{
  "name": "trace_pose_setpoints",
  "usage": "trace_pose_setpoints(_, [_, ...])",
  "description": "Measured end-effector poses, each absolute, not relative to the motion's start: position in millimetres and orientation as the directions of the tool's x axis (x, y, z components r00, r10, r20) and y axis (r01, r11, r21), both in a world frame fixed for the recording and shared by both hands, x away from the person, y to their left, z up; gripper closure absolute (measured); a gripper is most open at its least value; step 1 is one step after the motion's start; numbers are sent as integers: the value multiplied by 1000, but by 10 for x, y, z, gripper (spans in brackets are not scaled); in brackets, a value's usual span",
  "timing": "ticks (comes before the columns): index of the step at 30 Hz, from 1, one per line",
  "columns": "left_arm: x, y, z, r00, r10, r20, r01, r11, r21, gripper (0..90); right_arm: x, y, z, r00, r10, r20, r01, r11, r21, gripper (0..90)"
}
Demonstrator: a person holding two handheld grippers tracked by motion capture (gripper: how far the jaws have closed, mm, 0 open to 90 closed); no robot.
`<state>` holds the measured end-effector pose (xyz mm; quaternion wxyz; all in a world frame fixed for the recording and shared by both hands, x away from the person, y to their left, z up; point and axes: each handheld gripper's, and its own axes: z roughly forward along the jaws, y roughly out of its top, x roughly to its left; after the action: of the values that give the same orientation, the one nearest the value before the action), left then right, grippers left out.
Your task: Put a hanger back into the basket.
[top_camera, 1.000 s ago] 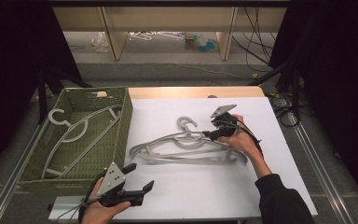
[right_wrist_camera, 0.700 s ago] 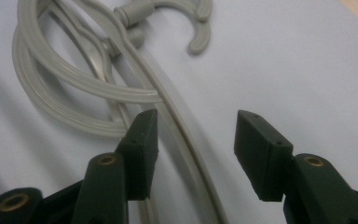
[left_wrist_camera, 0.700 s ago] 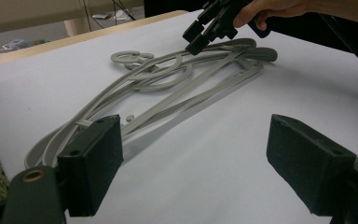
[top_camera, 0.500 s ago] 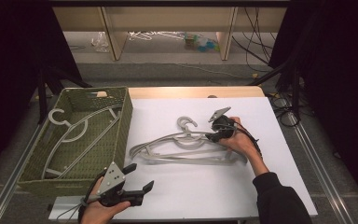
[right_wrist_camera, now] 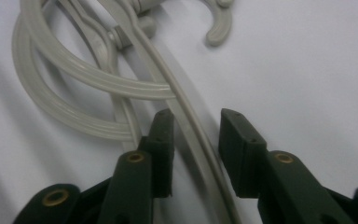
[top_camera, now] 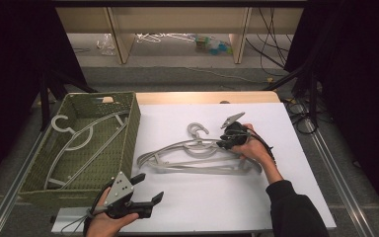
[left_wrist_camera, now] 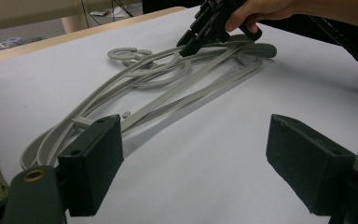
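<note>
My right gripper (top_camera: 225,143) has dropped onto the hangers (top_camera: 197,157) since a second ago, jaws just closing around one hanger's arm, pads not yet pressing. The hangers lie mid-table, long axis left to right, hooks toward the far edge. My left gripper (top_camera: 147,188) hovers spread wide, empty, at the near edge.

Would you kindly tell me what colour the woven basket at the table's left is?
The woven basket is olive green, seen best in the high view.
</note>
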<state>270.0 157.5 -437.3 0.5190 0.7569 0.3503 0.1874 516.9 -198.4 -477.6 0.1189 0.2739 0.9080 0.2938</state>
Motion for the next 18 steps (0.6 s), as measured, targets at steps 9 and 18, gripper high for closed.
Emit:
trace_pose_setpoints(9, [2695, 1584, -4373, 683, 727, -73, 332, -221, 917, 189, 5147, -1898, -4733, -879, 451, -153, 306, 780, 546, 759])
trace_pose_setpoints(18, [2704, 1604, -4354, 679, 730, -80, 331, -207, 921, 190, 5077, -1903, -4620, -910, 330, -251, 169, 848, 502, 805])
